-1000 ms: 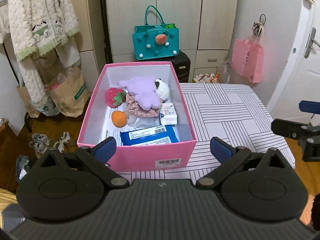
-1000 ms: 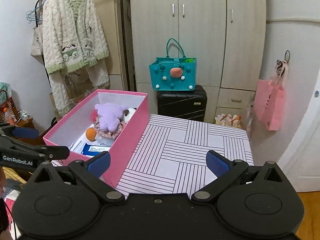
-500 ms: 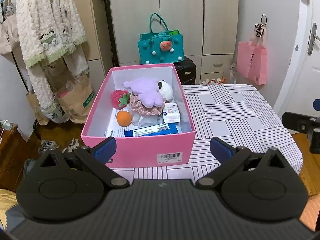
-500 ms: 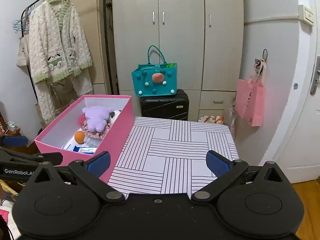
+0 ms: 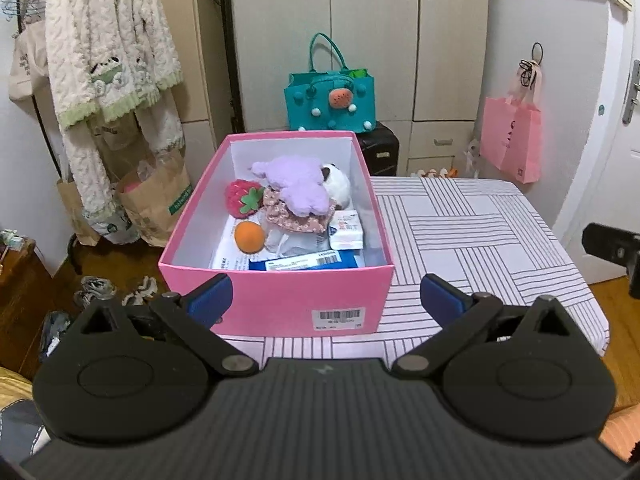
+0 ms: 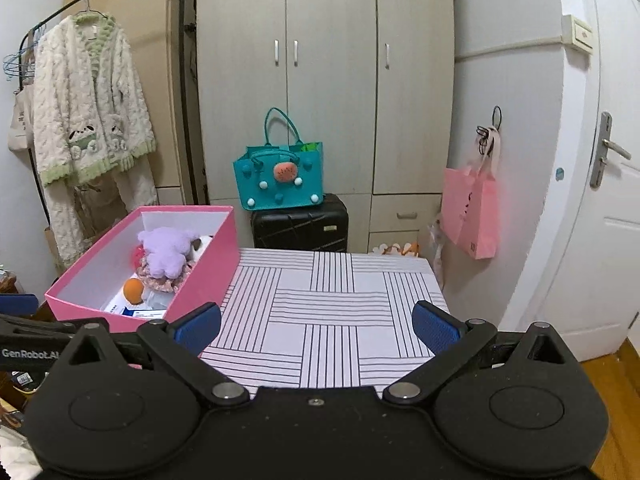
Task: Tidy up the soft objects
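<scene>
Bedroom clutter frames the scene: a grey wardrobe (image 6: 332,80) at the far wall, a teal felt bag (image 5: 330,100) on a black suitcase (image 6: 300,228), a cream cardigan (image 6: 86,108) on a rack at the left, a pink paper bag (image 6: 472,208) hanging at the right. On the striped counter (image 6: 332,308) stands an open pink box (image 5: 280,304), at its left end.

Inside the box lie a purple plush toy (image 5: 296,188) at the far end, over a floral cloth piece (image 5: 296,220) and beside a black-and-white plush (image 5: 338,184); a strawberry plush (image 5: 242,198) and an orange ball (image 5: 249,237) sit to the left, with a small white packet (image 5: 347,230) and blue-labelled flat packs (image 5: 308,264) nearer.

The left tongs (image 5: 324,296) hang wide open and empty just short of the box's near wall. The right tongs (image 6: 316,326) are likewise spread wide, holding nothing, over the bare right half of the counter.

No soft thing lies loose on the counter, so the gathering looks complete. Whether the jumbled pile inside still wants sorting cannot be told.
</scene>
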A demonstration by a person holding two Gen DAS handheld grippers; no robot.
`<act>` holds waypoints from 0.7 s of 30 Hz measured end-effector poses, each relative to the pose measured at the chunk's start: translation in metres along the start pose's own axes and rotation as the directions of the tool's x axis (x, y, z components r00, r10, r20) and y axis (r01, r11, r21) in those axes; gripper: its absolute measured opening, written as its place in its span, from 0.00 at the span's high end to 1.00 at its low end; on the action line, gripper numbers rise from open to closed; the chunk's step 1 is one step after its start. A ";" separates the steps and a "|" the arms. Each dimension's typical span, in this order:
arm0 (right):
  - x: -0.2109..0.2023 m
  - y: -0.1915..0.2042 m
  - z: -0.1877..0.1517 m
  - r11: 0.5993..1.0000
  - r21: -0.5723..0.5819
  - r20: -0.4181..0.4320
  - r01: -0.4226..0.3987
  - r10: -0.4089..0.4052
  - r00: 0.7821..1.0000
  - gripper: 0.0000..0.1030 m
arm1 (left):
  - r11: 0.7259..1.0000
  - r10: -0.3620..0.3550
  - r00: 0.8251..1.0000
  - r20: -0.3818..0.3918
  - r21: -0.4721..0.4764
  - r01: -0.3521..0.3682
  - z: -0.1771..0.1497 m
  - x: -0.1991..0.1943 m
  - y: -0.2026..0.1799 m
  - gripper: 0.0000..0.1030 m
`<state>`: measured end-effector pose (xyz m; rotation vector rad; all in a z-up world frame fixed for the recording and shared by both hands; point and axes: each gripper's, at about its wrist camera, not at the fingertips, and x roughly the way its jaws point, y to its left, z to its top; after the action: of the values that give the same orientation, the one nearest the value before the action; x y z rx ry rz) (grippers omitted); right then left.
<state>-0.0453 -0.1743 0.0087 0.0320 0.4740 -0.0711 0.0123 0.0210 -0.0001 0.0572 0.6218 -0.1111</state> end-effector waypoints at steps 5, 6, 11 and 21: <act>0.002 -0.002 -0.005 1.000 0.010 -0.020 0.007 -0.007 1.000 0.00 | 1.000 0.018 1.000 0.018 0.017 -0.018 -0.003 -0.002 -0.001 0.01; 0.002 -0.002 -0.006 1.000 0.007 -0.023 0.010 -0.010 1.000 0.00 | 1.000 0.014 1.000 0.020 0.018 -0.014 -0.003 -0.002 -0.001 0.01; 0.000 0.000 -0.009 1.000 0.005 -0.036 0.022 -0.022 0.999 0.00 | 0.999 0.018 0.999 0.050 0.032 -0.020 -0.006 -0.009 -0.003 0.01; -0.008 -0.003 -0.019 1.000 0.002 -0.001 0.015 -0.015 1.000 0.00 | 0.999 0.023 0.994 0.110 0.039 -0.028 -0.013 -0.015 -0.006 0.01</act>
<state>-0.0611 -0.1759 -0.0044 0.0302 0.4749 -0.0866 -0.0084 0.0174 -0.0024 0.0979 0.5094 -0.1012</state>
